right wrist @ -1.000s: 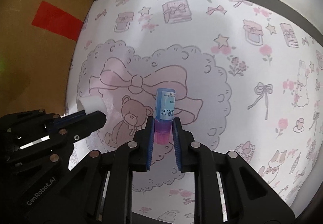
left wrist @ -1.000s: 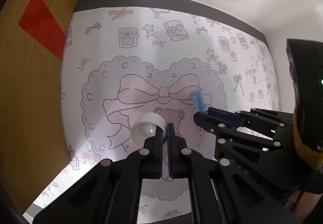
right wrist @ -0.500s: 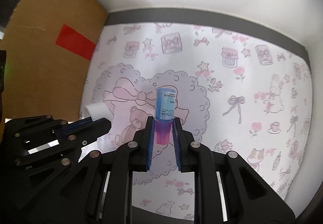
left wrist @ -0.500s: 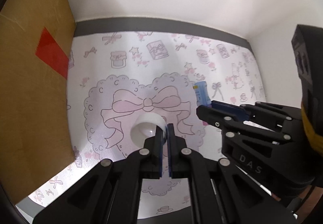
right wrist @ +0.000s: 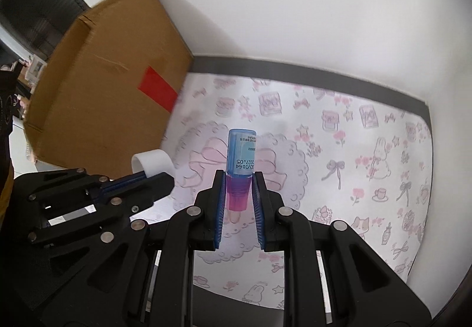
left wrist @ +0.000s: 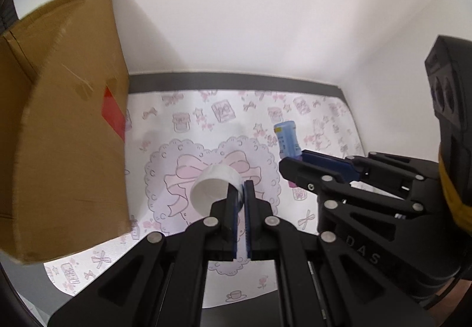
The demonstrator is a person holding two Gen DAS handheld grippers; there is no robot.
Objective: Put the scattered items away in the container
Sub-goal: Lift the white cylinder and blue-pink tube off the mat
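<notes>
- White walls closed off the far side of the scene, and a dark grey strip ran along their foot behind a pale mat [right wrist: 339, 135] printed with pink bows, roses, jars, rabbits and a scalloped heart.
- Nearest its own camera, the right gripper [right wrist: 238, 179] had its blue-padded fingers closed on the translucent pink cap end of a small bottle [right wrist: 241, 155], so that the blue body stood upright above the fingertips, its white label printed with small dark characters.
- To the left of the right gripper, the left gripper [left wrist: 241, 188] had its fingers almost together, pinching the wall of a white roll of tape [left wrist: 215, 184]; the roll was a smooth, short ring, its open centre turned toward the left camera.
- Both items were held above the mat, over the heart print, well apart from each other and outside the box.
- Farther off, to the left of both grippers, stood a brown cardboard box [left wrist: 67, 135], the container, with matte, lightly scuffed sides and a red rectangular patch on the face toward the mat.
- Its top looked open at the near left corner, but the inside was hidden from both views, so its contents could not be told.
- Beyond the box in the right wrist view, a dim room with dark slats showed, too blurred to read.
</notes>
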